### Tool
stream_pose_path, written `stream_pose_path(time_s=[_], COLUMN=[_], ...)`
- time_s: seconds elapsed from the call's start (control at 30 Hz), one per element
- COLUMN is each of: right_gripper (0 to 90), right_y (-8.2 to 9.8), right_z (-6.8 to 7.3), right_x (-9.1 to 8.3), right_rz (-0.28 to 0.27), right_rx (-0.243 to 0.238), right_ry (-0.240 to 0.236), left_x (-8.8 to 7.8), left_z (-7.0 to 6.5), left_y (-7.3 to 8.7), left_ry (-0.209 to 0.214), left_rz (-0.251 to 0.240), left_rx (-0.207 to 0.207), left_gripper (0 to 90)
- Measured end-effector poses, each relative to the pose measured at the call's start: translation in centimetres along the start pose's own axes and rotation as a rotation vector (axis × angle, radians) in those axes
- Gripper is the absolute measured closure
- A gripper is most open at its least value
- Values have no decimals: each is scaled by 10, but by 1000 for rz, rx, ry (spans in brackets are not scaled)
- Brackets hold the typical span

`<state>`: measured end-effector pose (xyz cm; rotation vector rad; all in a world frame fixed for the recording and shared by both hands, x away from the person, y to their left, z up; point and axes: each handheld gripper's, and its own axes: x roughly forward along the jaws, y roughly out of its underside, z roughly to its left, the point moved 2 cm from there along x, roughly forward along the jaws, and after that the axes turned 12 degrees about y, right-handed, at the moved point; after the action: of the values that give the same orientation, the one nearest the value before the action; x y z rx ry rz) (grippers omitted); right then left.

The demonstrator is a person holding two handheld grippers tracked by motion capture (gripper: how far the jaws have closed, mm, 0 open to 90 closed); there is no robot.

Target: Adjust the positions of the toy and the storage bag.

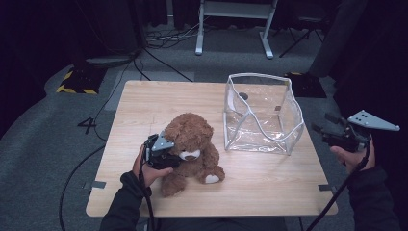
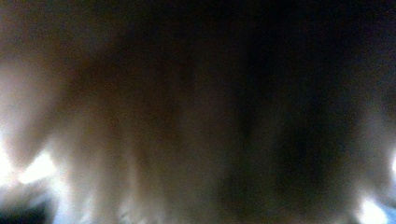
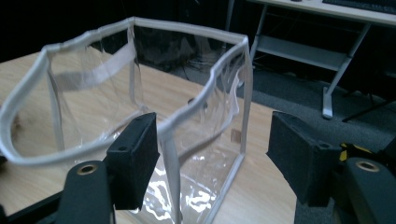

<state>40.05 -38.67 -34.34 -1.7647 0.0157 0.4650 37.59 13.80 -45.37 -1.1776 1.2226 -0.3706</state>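
The left gripper [image 1: 169,155] is pressed into the head of the brown plush teddy bear [image 1: 192,149], which sits upright, facing the person, at the wooden table's [image 1: 144,101] near edge, though its grip cannot be judged; next likely comes lifting it into the clear plastic open-topped bag [image 1: 262,113], while the right gripper [image 3: 212,154], released, waits beside it.

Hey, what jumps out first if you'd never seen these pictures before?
A fluffy brown teddy bear sits near the front of the pale wooden table, with the left gripper pressed against its head. Right of it stands an empty clear plastic bag with white trim; the right gripper hovers open beyond it.
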Motion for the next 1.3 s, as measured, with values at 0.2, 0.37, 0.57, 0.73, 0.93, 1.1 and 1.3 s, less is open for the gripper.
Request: stream_pose_path(time_s=[0.2,0.37,0.57,0.73,0.93,1.1,1.3], right_gripper=[326,329,411,582,845,852,856], right_y=[-25,-25,-17,-19,-20,-23,-26], right_z=[13,26,31,32,43,60,80], right_x=[8,24,48,56,69,75,71], right_rz=[9,65,235,279,327,343,316], right_rx=[-43,-66,-40,-1,-38,-93,-111], right_ry=[-26,-20,-1,-63,-33,-46,-95], left_x=[-10,-20,-27,-33,-33,-35,-41], left_z=[-1,2,3,3,4,4,7], left_y=[12,21,30,35,37,38,43], left_ry=[-36,-67,-66,-75,-66,-72,-81], left_rz=[-15,-29,-57,-70,-84,-84,-101], left_rx=[9,11,-21,-30,-40,-41,-61], left_gripper=[405,405,397,396,395,394,395])
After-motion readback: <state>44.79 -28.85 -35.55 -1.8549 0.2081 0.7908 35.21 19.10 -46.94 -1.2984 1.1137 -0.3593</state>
